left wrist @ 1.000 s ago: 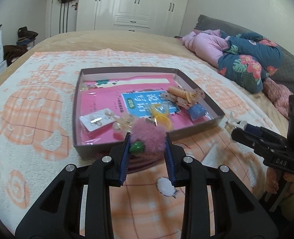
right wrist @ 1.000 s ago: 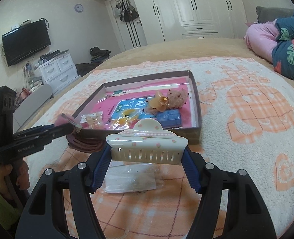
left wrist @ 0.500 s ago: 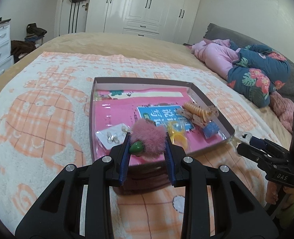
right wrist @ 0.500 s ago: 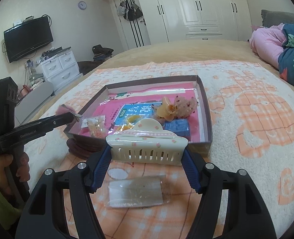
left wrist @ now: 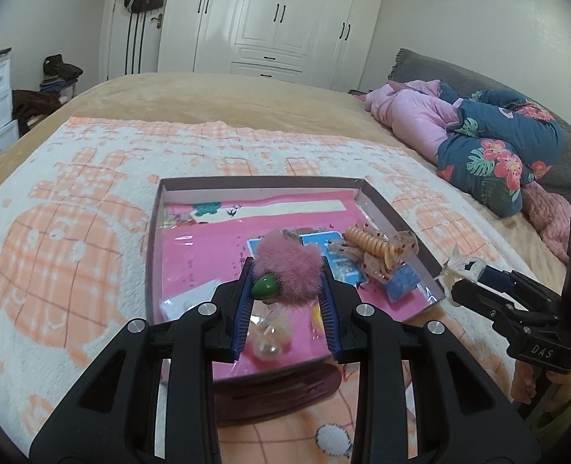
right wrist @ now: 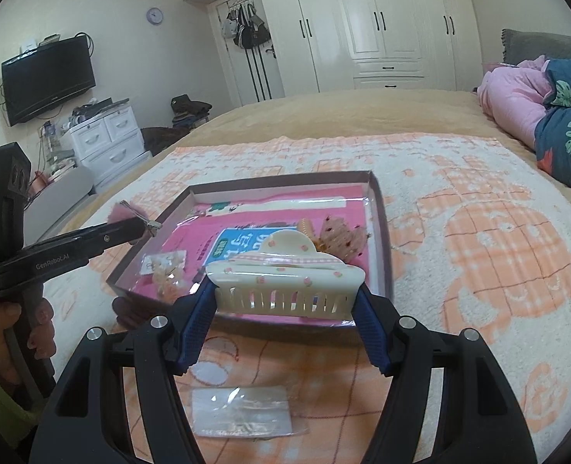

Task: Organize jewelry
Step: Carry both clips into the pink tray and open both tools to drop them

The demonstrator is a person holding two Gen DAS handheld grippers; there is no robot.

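Note:
My left gripper [left wrist: 287, 284] is shut on a fluffy pink hair clip [left wrist: 289, 266] with a green bead, held over the near part of the brown tray [left wrist: 152, 239]. My right gripper [right wrist: 285, 301] is shut on a cream claw clip [right wrist: 285, 282] with pink dots, just above the tray's [right wrist: 382, 228] near edge. On the tray's pink liner lie an orange spiral hair tie [left wrist: 366, 245], a speckled pink clip [right wrist: 341, 237], a blue item [left wrist: 401, 284] and small bagged earrings [right wrist: 165, 266]. The right gripper [left wrist: 459, 274] shows at the right of the left wrist view.
The tray sits on a white and orange blanket [right wrist: 478, 239] on a bed. A clear plastic bag [right wrist: 242, 411] lies near me. A brown round object [left wrist: 277, 390] pokes out under the tray's near edge. Pink and blue floral bedding [left wrist: 478, 143] is piled at the right.
Both grippers have moved forward toward the tray with their clips still held. The pink clip now hangs over the tray's inside and the claw clip has reached its near edge.

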